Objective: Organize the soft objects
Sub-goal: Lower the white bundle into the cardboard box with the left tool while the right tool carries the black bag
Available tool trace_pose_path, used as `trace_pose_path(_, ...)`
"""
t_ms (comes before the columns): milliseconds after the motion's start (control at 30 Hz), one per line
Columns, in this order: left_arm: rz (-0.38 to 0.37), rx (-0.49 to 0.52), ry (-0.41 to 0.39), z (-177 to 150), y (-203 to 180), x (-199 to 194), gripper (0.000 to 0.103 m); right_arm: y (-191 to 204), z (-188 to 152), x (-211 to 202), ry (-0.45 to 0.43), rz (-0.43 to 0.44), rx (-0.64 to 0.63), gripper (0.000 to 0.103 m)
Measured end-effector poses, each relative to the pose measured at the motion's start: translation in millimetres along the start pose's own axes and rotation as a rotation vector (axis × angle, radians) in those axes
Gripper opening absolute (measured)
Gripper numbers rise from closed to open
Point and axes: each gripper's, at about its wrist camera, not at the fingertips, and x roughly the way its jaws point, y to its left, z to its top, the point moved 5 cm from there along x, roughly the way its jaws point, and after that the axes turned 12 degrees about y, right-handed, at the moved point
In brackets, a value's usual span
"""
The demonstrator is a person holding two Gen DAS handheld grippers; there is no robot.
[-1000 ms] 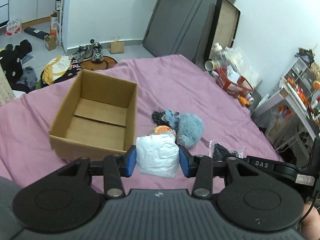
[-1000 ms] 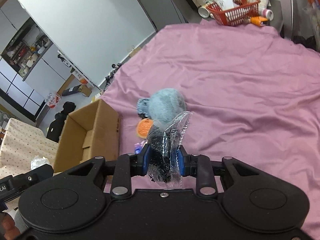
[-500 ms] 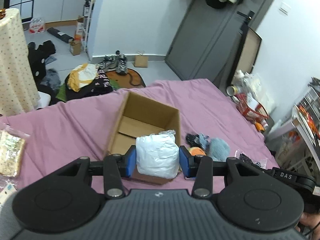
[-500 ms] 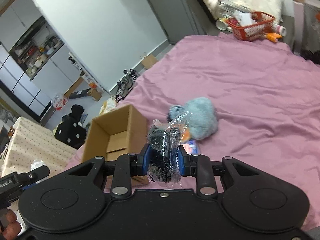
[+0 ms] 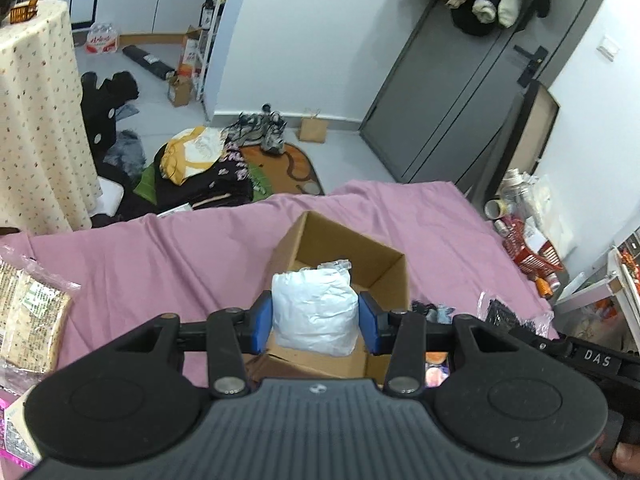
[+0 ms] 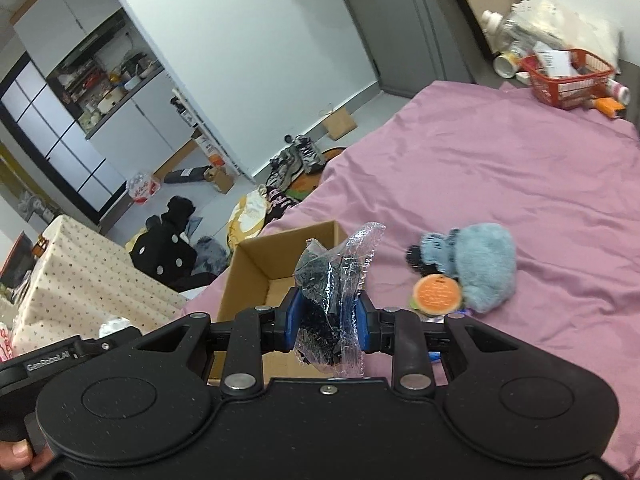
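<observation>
fingers of left gripper (image 5: 316, 322): clamped on white soft bundle (image 5: 315, 307), now carried over cardboard box (image 5: 394, 276), formerly beside it. right gripper (image 6: 328, 322): clamped on black item in clear bag (image 6: 330, 296), raised nearer box. blue plush (image 6: 482, 266) remains on bedsheet. drop-off imminent.

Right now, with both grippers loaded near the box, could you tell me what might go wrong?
The clear packet is pinched only through loose, crinkled film by the right gripper, so it may slip. The white bundle in the left gripper hangs near the cardboard box wall and may catch it.
</observation>
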Motion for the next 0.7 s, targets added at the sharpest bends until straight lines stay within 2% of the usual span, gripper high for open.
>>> trace_pose_path(400,0.020,-0.012,0.058,32.2,22.6,37.1,0.044,40.0,27.3,54.2,0.046,0.058,-0.054,0.027)
trace_pose_path(700,-0.013,0.005,0.111,53.4,24.6,78.9,0.044,36.8,41.1,80.6,0.038,0.065,-0.059,0.027)
